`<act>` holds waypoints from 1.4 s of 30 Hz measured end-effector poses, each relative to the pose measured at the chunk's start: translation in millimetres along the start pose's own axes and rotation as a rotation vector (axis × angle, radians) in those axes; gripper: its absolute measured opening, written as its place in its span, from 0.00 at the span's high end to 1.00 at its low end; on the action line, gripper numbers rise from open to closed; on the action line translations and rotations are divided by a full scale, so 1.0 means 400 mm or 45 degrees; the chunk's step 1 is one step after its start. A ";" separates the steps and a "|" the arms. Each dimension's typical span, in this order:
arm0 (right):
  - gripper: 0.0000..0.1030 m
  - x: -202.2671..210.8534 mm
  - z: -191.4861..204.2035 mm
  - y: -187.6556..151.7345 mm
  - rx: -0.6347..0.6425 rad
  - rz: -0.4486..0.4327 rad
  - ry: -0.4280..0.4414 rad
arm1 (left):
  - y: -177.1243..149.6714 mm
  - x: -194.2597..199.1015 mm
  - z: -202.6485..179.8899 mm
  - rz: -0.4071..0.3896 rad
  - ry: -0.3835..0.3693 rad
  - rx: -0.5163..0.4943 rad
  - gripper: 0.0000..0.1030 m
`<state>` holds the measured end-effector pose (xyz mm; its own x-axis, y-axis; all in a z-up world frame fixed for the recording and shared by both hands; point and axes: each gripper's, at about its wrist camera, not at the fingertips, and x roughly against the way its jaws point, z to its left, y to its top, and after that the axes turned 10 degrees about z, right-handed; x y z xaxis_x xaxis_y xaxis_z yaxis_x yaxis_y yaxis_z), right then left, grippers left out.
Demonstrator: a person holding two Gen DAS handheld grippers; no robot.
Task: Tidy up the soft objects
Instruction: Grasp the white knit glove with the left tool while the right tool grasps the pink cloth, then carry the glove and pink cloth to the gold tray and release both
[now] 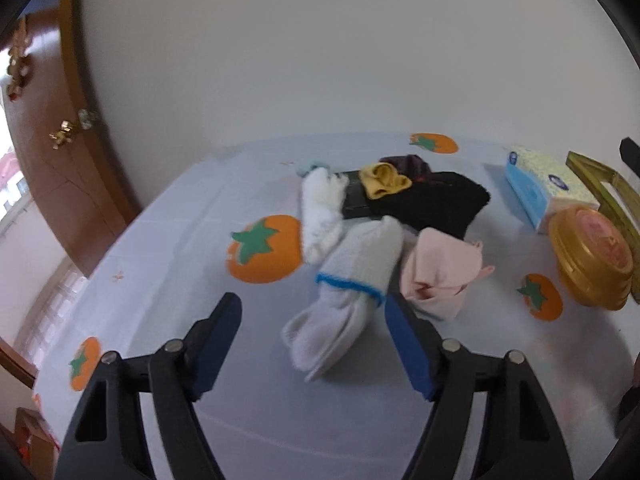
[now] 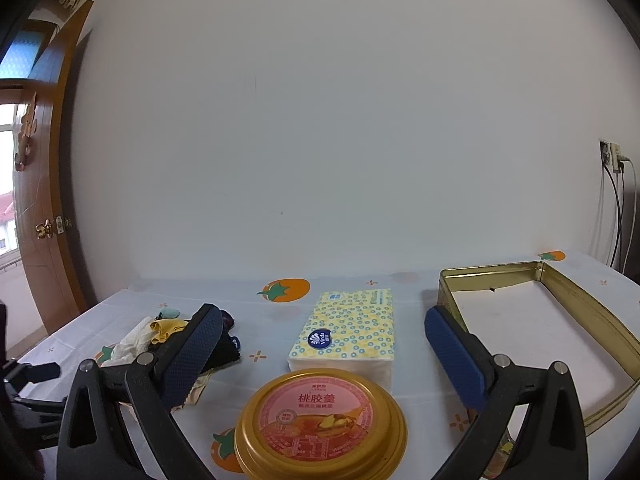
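Observation:
In the left wrist view a pile of soft things lies on the tablecloth. A white sock with a blue band [image 1: 352,280] is nearest, with a fluffy white sock [image 1: 322,216] behind it and a pink cloth [image 1: 440,272] to its right. Further back are a black cloth [image 1: 440,204], a yellow cloth [image 1: 384,180] and a dark purple one [image 1: 408,162]. My left gripper [image 1: 313,304] is open and straddles the banded sock's cuff end, its pads apart from it. My right gripper [image 2: 320,316] is open and holds nothing, with the same pile [image 2: 160,332] to its left.
A yellow-patterned tissue pack [image 2: 348,328] and a gold round tub [image 2: 320,424] sit ahead of my right gripper. An open gold tin [image 2: 492,276] stands at the right. The white cloth with orange fruit prints [image 1: 264,252] covers the table. A wall is behind and a wooden door [image 1: 72,160] is at the left.

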<state>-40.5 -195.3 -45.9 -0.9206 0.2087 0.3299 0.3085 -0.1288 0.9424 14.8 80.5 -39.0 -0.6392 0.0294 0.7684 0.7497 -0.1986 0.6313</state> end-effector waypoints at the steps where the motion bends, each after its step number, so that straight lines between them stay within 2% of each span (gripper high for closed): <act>1: 0.01 0.000 0.000 0.000 0.001 0.002 0.000 | 0.011 -0.008 0.001 0.007 -0.021 0.017 0.28; 5: 0.01 0.001 0.003 -0.001 0.004 0.003 0.000 | 0.066 -0.034 -0.002 0.014 0.011 0.016 0.28; 8: 0.01 0.000 0.003 -0.001 0.007 0.006 0.000 | 0.093 -0.071 -0.019 0.074 -0.012 -0.005 0.41; 10: 0.01 -0.001 0.003 -0.002 0.009 0.012 0.008 | 0.097 -0.090 -0.033 0.088 -0.023 -0.023 0.41; 11: 0.01 -0.003 0.004 -0.003 0.012 0.017 0.015 | 0.095 -0.102 -0.044 0.097 -0.017 -0.040 0.45; 12: 0.01 -0.006 0.006 -0.002 0.016 0.020 0.019 | 0.095 -0.111 -0.053 0.121 -0.018 -0.063 0.53; 14: 0.01 -0.010 0.011 -0.004 0.027 0.032 0.040 | 0.093 -0.099 -0.056 0.094 -0.019 -0.072 0.64; 17: 0.01 -0.016 0.019 -0.008 0.044 0.057 0.086 | 0.089 -0.077 -0.040 0.050 -0.009 -0.020 0.71; 20: 0.01 -0.021 0.027 -0.012 0.060 0.087 0.147 | 0.075 -0.040 0.004 -0.029 -0.025 0.084 0.72; 24: 0.03 -0.019 0.059 -0.019 0.129 0.108 0.254 | 0.023 0.053 0.061 -0.265 -0.054 0.238 0.72; 26: 0.14 -0.016 0.090 -0.024 0.197 0.110 0.304 | -0.001 0.092 0.068 -0.377 -0.087 0.261 0.72; 27: 0.16 -0.017 0.105 -0.026 0.229 0.119 0.325 | -0.011 0.108 0.067 -0.415 -0.102 0.262 0.72; 29: 0.24 -0.026 0.131 -0.029 0.262 0.162 0.372 | -0.032 0.144 0.063 -0.488 -0.132 0.245 0.72; 31: 0.34 -0.046 0.160 -0.035 0.249 0.261 0.473 | -0.047 0.171 0.055 -0.535 -0.132 0.236 0.72; 35: 0.50 -0.104 0.241 -0.049 0.301 0.428 0.539 | -0.072 0.200 0.067 -0.587 -0.114 0.281 0.72; 38: 0.51 -0.133 0.304 -0.065 0.347 0.509 0.576 | -0.084 0.197 0.073 -0.604 -0.090 0.334 0.72; 42: 0.52 -0.196 0.376 -0.092 0.405 0.695 0.590 | -0.086 0.195 0.081 -0.606 -0.064 0.366 0.72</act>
<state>56.4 -61.2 -98.2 -0.6032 -0.2395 0.7608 0.7355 0.2019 0.6467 -55.4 121.5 2.6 -0.9151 0.0985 0.3911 0.4011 0.1227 0.9078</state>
